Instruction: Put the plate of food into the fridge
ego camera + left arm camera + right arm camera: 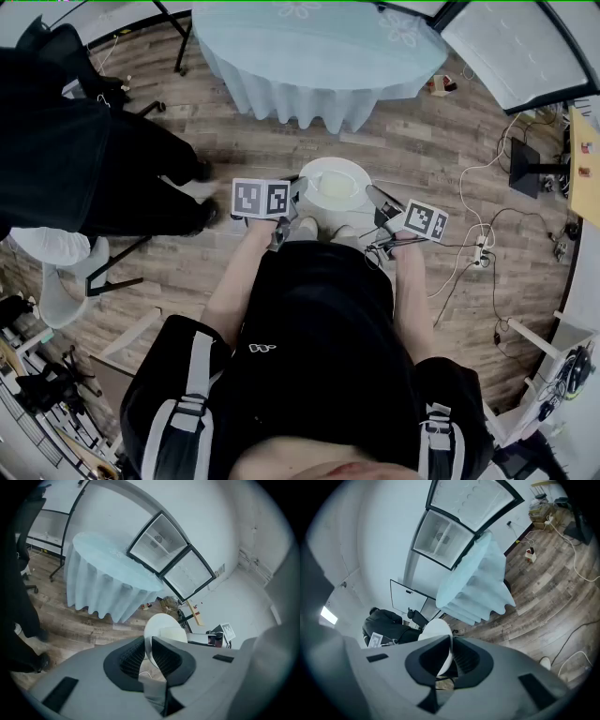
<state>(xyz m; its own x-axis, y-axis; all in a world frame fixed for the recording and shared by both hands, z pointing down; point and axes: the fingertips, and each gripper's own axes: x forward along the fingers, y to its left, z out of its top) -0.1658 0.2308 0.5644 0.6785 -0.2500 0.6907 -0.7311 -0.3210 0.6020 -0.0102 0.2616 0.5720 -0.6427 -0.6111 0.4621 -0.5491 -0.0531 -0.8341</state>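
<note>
A white plate (pixel 333 183) with a pale slab of food (pixel 336 187) is held level in front of me, above the wooden floor. My left gripper (pixel 292 199) is shut on its left rim and my right gripper (pixel 380 204) on its right rim. In the left gripper view the plate (pixel 161 629) stands edge-on between the black pads of the left gripper (pixel 149 649). In the right gripper view the plate's rim (pixel 436 631) sits pinched in the right gripper (pixel 451 656). The fridge (pixel 161 543) stands open beyond the table, its white shelves showing (pixel 440 536).
A round table with a pale blue cloth (pixel 319 47) stands between me and the fridge. A person in black (pixel 75 159) stands at the left beside a white chair (pixel 66 281). Cables and a power strip (pixel 483 253) lie on the floor to the right.
</note>
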